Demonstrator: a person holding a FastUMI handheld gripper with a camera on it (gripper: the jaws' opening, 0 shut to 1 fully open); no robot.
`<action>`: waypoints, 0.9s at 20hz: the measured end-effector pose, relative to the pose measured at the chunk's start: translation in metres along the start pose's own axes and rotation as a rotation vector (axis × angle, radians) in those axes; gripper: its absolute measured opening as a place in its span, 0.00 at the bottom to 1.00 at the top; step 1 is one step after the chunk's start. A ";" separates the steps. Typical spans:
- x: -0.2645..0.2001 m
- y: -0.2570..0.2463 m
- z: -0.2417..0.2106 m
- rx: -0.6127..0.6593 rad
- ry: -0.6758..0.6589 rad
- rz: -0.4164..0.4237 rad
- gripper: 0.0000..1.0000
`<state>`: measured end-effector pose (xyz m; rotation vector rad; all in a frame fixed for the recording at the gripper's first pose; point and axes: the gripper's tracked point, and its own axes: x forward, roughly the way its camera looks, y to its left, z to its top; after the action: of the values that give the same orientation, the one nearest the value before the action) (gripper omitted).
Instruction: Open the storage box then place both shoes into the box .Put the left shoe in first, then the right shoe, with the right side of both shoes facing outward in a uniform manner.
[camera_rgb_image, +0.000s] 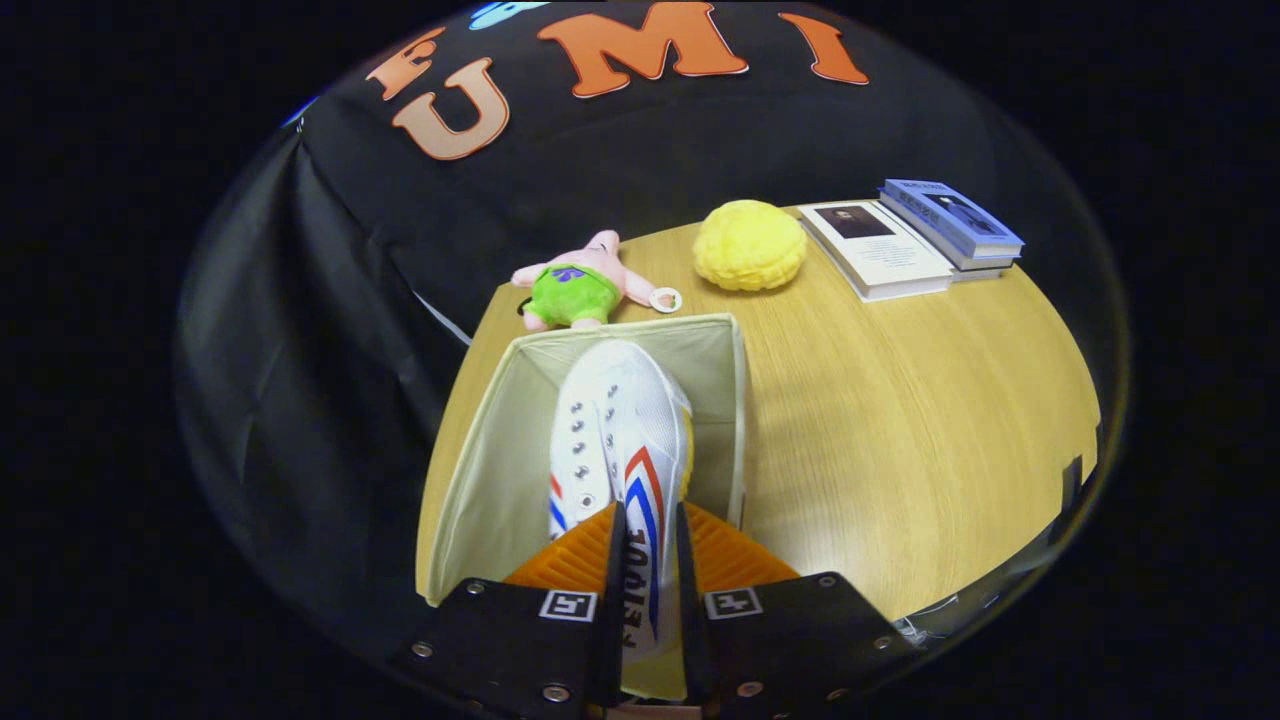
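Off to the left beyond my jaws, a pink plush toy in green shorts lies on the table, with a small white ring touching its arm. Just ahead of me sits the open storage box, its pale fabric walls standing up, the plush just past its far rim. My jaws are clenched on a white shoe with red and blue stripes, both fingers pressing its sides near the heel, the toe pointing away from me and down into the box. Whether the sole already touches the box floor I cannot tell, since the shoe hides it. Further right, beyond the box, a yellow round cushion rests on the table, and right of that lie books, a white one beside a stacked blue-covered one.
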<state>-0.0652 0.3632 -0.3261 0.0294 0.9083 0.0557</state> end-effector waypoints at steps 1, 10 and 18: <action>-0.005 0.000 0.008 -0.015 -0.015 0.000 0.36; -0.031 -0.013 0.066 -0.097 -0.155 0.017 0.99; -0.092 -0.055 0.140 -0.215 -0.304 0.049 0.99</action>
<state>-0.0088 0.3020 -0.1702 -0.1373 0.5937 0.1891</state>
